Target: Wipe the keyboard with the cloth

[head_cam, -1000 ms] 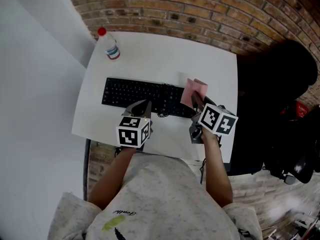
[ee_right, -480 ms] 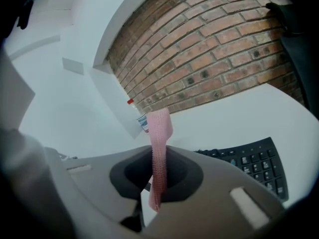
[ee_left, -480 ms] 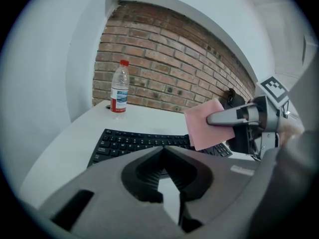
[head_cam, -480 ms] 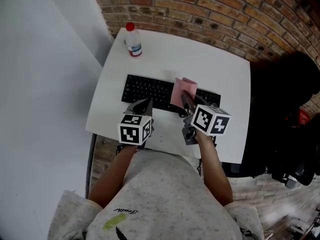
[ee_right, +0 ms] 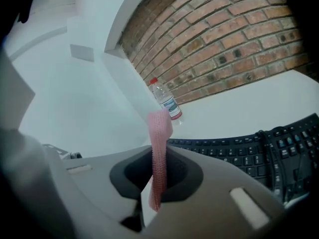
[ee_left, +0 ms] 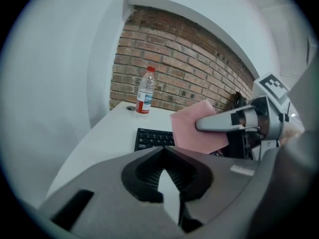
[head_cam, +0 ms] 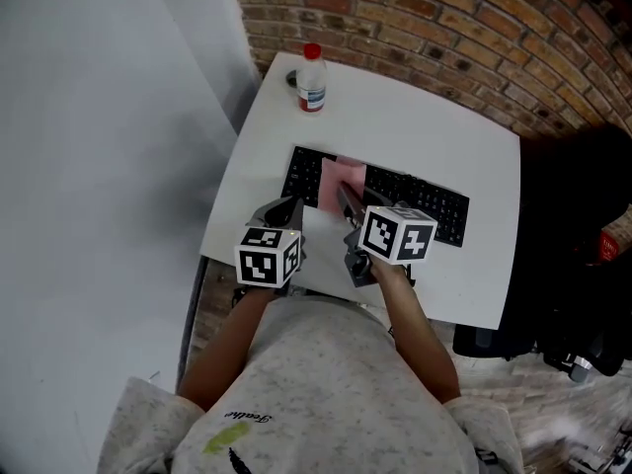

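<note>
A black keyboard (head_cam: 420, 202) lies across the white table (head_cam: 395, 117). My right gripper (head_cam: 344, 197) is shut on a pink cloth (head_cam: 341, 178), which rests over the keyboard's left part. In the right gripper view the cloth (ee_right: 158, 148) stands edge-on between the jaws, with the keyboard (ee_right: 239, 153) beyond. My left gripper (head_cam: 288, 207) is shut and holds nothing, near the table's front edge just short of the keyboard's left end. The left gripper view has the cloth (ee_left: 194, 128) to its right, above the keyboard (ee_left: 152, 138).
A plastic water bottle (head_cam: 311, 79) with a red cap stands at the table's far left corner, by the brick wall (head_cam: 444, 28); its loose cap-like disc lies beside it. A dark chair (head_cam: 583, 225) is to the right of the table. A white wall is on the left.
My right gripper has carried the cloth leftward along the keyboard, from its right end to its left part. The left gripper has stayed near the front edge.
</note>
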